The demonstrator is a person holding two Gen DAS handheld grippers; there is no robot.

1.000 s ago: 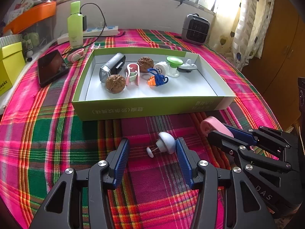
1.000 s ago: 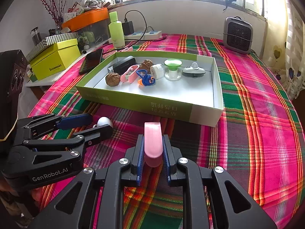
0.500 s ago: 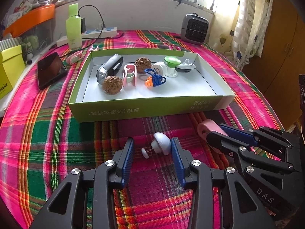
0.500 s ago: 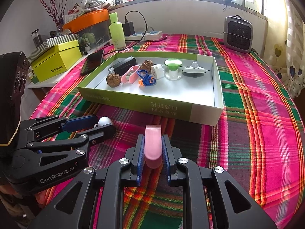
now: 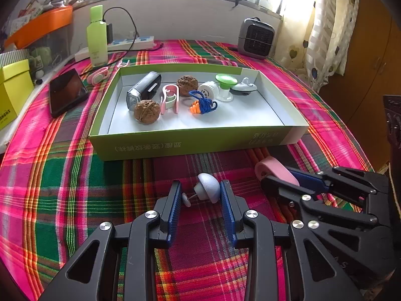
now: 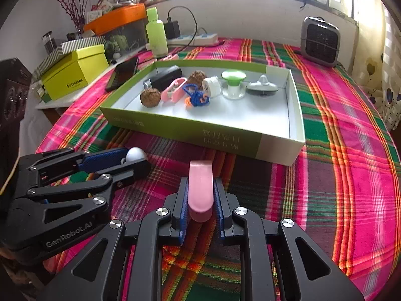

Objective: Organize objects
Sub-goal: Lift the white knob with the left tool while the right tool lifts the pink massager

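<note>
Left tongs (image 5: 200,195) closing, pinching domed white knob (image 5: 208,188); right tongs (image 6: 200,200) clench smooth pink clip (image 6: 200,190).

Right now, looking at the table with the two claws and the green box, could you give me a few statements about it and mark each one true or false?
1. The right claw is clamped on a pink piece. True.
2. The white mushroom-shaped knob lies inside the green box. False: it sits on the plaid cloth in front of the box, between the blue pads of the left claw, whose jaws have just been closing around it.
3. Two walnuts lie in the box. True.
4. The black phone is in the box. False: it lies on the cloth beside the box.
5. The small grey heater stands beyond the box, near the window. True.
</note>
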